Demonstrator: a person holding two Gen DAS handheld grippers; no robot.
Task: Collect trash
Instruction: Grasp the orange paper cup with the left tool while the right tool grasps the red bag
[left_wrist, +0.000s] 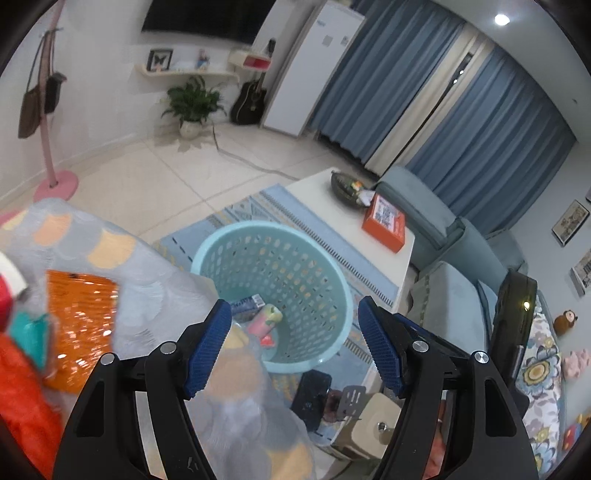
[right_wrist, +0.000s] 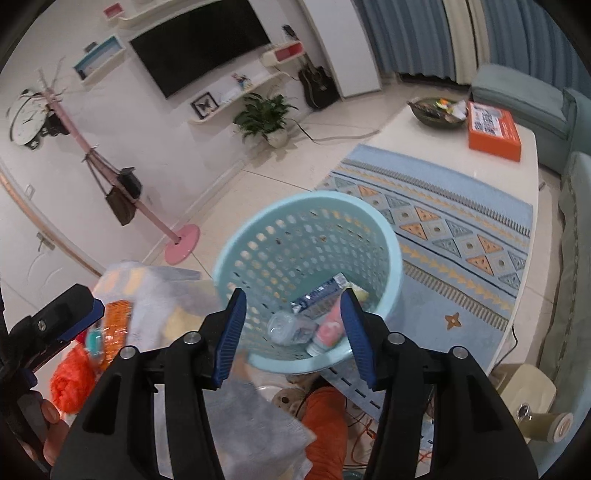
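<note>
A light blue perforated basket stands on the rug. In it lie a blue carton, a pink tube and a clear plastic bottle. My left gripper is open and empty, above the basket's near rim. My right gripper is open and empty, over the basket. An orange wrapper, an orange-red bag and a teal item lie on a cloth-covered surface at the left. The left gripper also shows in the right wrist view.
A white coffee table holds an orange box and a dark bowl. A patterned rug, teal sofa, pink coat stand and potted plant surround it. A small stool stands below.
</note>
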